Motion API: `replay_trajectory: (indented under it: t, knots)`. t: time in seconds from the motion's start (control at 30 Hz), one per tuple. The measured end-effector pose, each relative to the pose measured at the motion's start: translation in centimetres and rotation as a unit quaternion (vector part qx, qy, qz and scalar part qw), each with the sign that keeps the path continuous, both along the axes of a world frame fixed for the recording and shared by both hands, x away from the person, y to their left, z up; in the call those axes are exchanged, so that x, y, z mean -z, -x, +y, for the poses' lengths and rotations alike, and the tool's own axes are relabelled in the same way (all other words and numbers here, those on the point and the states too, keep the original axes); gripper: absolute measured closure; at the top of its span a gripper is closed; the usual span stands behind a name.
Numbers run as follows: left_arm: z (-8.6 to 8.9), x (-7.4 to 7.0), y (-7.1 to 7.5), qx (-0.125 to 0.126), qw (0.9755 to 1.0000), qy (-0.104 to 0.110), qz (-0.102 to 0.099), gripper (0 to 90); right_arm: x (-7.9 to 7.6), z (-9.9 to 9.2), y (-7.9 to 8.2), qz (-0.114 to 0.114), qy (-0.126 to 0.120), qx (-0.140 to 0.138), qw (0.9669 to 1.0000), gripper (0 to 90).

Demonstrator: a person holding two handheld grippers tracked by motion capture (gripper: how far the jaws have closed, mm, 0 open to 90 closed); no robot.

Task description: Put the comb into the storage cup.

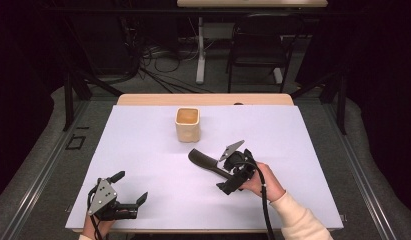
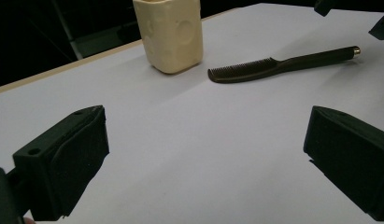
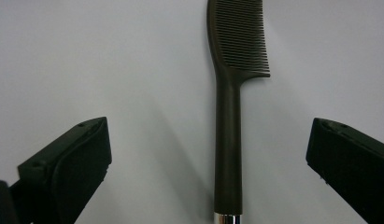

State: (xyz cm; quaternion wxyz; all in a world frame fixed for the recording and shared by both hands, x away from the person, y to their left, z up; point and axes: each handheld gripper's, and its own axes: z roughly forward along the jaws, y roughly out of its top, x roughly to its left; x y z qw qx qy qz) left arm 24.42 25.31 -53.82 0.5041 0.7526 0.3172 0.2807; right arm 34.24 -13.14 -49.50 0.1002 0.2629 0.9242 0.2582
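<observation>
A: Where is the comb (image 1: pixel 209 164) at this point?

B: Flat on the white worktop (image 1: pixel 143 150), a little toward the person from the cream cup (image 1: pixel 187 124) and apart from it. In the high view its toothed end points toward the cup and its handle runs back under the right claw (image 1: pixel 234 170).

A: So the right claw has it?

B: No. In the right gripper view the jaws stand wide, one on each side of the handle, with bare worktop between each pad and the handle. Nothing presses on the comb (image 3: pixel 229 140); its silver cap sits at the bottom edge, midway between the jaws.

A: And the left claw (image 1: pixel 128 192)?

B: Also wide and holding nothing, resting low near the front left of the worktop. From its camera the cup (image 2: pixel 171 35) and the comb (image 2: pixel 278 67) lie well ahead of it.

A: Which step would you call this?

B: I'd judge it the line-up for a pick: the right claw is centred over the handle with a grip yet to be made. A comb just set down would look the same, so I can't be sure.

A: What does the next move need?

B: If it is a pick, lower until the pads flank the thin handle, then close squarely. The handle is slim and smooth, so an off-centre pinch could roll it or swing the toothed end.
</observation>
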Motion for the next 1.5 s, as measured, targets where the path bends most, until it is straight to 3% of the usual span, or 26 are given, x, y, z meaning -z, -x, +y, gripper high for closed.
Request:
replay_trajectory:
  t: [1.1, 1.37, 1.5]
  knots:
    - [0.0, 0.0, 0.0, 0.0, 1.0, -0.001, 0.001, 0.2, -0.2, 2.4, -1.6, 0.016, 0.041, 0.002, 0.999, 1.2]
    - [0.0, 0.0, 0.0, -0.001, 1.0, 0.001, 0.003, 0.2, 0.0, 3.0, -1.8, 0.017, 0.055, 0.003, 0.9983, 15.0]
    - [0.0, 0.0, 0.0, 0.0, 1.0, 0.001, 0.003, 0.2, 0.4, 3.5, -2.1, 0.015, 0.075, 0.002, 0.997, 29.4]
